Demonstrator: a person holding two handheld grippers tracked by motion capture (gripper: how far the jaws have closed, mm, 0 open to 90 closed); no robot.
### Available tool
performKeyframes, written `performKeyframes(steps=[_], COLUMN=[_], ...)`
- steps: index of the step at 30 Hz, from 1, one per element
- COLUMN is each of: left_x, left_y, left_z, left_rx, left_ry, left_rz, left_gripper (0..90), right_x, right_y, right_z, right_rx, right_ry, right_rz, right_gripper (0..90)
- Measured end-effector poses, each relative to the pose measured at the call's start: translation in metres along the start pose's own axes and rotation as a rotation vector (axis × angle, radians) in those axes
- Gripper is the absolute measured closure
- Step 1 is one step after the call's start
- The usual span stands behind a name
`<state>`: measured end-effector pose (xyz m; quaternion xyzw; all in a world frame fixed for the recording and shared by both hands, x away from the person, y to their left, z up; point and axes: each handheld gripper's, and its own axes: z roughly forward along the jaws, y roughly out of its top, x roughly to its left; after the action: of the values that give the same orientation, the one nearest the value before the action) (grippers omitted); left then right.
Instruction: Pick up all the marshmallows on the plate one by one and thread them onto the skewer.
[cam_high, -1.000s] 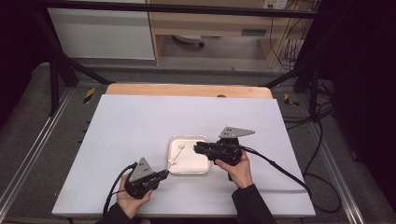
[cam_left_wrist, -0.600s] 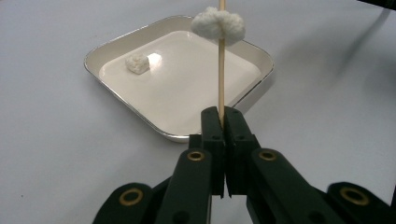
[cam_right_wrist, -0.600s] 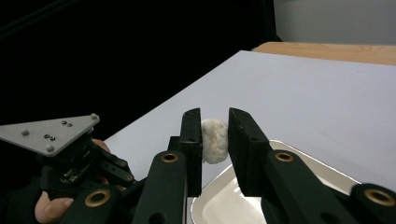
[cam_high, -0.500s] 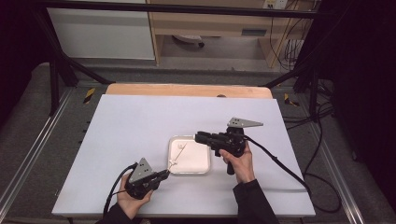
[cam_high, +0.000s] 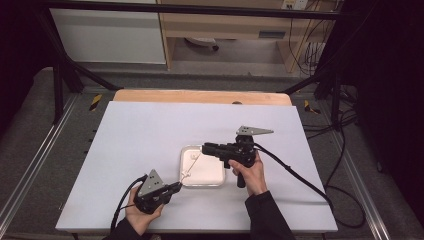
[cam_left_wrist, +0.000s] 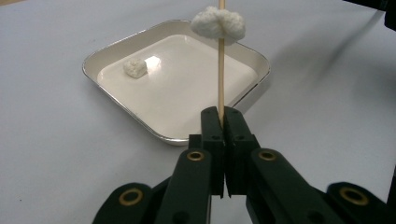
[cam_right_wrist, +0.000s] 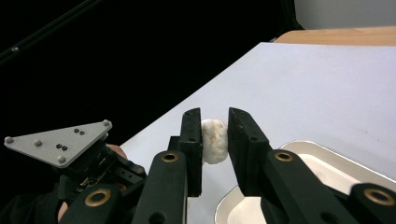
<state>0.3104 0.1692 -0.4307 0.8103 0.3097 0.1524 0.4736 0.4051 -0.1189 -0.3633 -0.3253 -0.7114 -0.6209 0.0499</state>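
Plainly, the work in hand looks like threading white lumps onto a skewer, and it asks for alignment more than force. The left gripper, at about 7 o'clock on the table in the high view, has its jaws pressed together on the skewer's lower end, the stick rising upright with one white lump already spiked near its top. The right gripper, held above the tray from the 3 o'clock side, has its jaws closed against a second white lump. Another small lump lies in the tray toward its 10 o'clock corner. To do this well, I judge the held lump should be brought centred over the skewer's tip, then pushed straight down along the stick while the left gripper keeps it steady; a sideways push could bend the stick or crumble the lump.
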Motion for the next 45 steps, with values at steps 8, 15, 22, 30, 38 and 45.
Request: performKeyframes(steps=[8, 15, 22, 30, 38, 45], left_x=[0.0, -0.001, -0.002, -0.004, -0.004, -0.004], left_y=[0.0, 0.0, 0.0, -0.001, -0.002, -0.002], left_z=[0.0, 0.001, 0.004, 0.007, 0.008, 0.007], left_rx=[0.002, 0.009, 0.05, 0.103, 0.099, 0.089], left_ry=[-0.002, -0.003, 0.009, 0.019, 0.014, 0.013], left_rz=[0.005, 0.008, 0.033, 0.047, 0.046, 0.038], left_gripper=[88.2, 88.3, 88.5, 88.7, 88.7, 88.7], right_x=[-0.002, -0.003, -0.002, -0.002, -0.001, 0.001], right_y=[-0.002, -0.004, -0.007, -0.014, -0.022, -0.028], right_z=[0.003, 0.005, 0.007, 0.012, 0.017, 0.021], right_rx=[0.015, 0.033, 0.056, 0.092, 0.098, 0.106], right_ry=[-0.003, 0.007, 0.018, 0.015, 0.022, 0.026], right_rz=[0.004, 0.009, 0.006, -0.009, -0.006, -0.006], right_gripper=[76.2, 76.1, 76.7, 77.4, 77.7, 78.3])
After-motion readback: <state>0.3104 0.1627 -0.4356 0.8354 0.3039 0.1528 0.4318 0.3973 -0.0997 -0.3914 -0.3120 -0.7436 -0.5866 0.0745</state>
